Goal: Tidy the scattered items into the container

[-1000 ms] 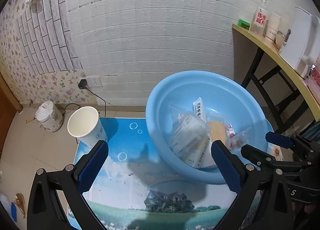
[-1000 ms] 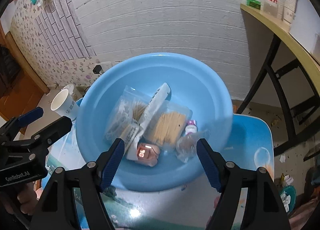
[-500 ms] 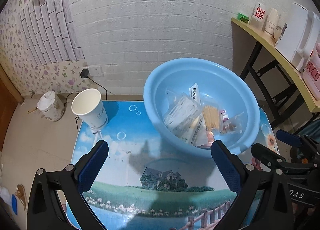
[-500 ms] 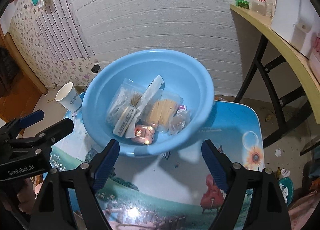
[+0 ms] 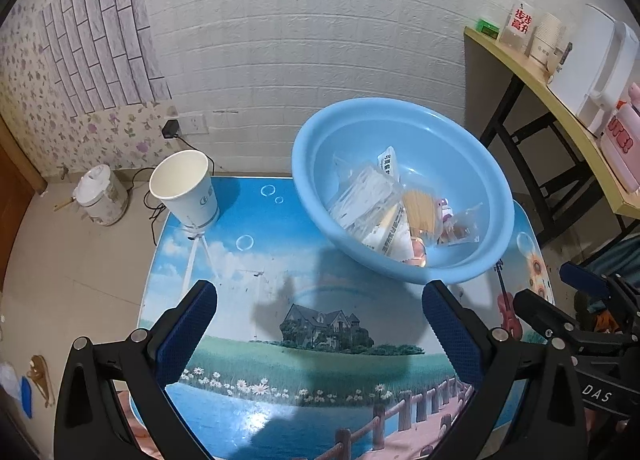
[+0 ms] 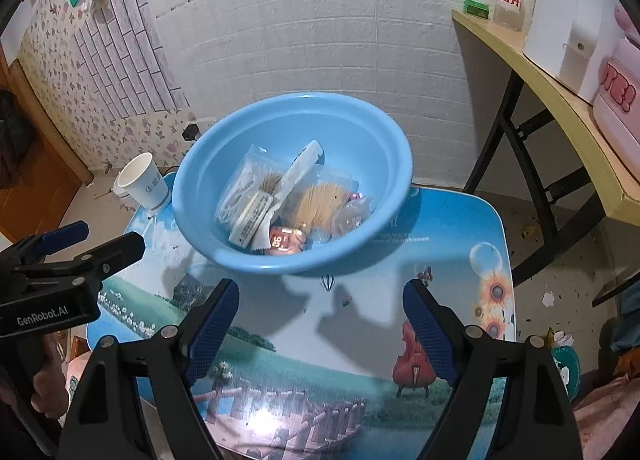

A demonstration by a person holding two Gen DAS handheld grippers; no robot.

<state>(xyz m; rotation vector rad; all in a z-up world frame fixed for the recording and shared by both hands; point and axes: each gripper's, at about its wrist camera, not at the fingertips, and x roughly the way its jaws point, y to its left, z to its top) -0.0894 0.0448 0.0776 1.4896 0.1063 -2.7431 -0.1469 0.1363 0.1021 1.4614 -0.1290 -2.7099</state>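
A light blue basin (image 5: pixel 404 131) (image 6: pixel 348 127) stands at the far side of a small table with a printed landscape top (image 5: pixel 304 344) (image 6: pixel 328 344). In the basin lie clear bags of cotton swabs (image 6: pixel 248 187) and toothpicks (image 6: pixel 320 199), a long white packet (image 6: pixel 300 167), a pink item (image 6: pixel 284 240) and a small clear bag (image 5: pixel 460 219). My left gripper (image 5: pixel 320 312) hangs open above the table's near half, nothing between its blue pads. My right gripper (image 6: pixel 322 312) is open too, empty, short of the basin's near rim.
A white paper cup (image 5: pixel 186 187) (image 6: pixel 142 179) stands upright at the table's far left corner. A yellow shelf on black legs (image 5: pixel 552 95) (image 6: pixel 560 99) carries cups and bottles on the right. A white pot (image 5: pixel 102 193) sits on the floor beside the wall.
Both grippers have drawn back from the basin toward the table's near side, so the basin looks smaller and more tabletop shows. The right jaws stand a little wider than a second ago.
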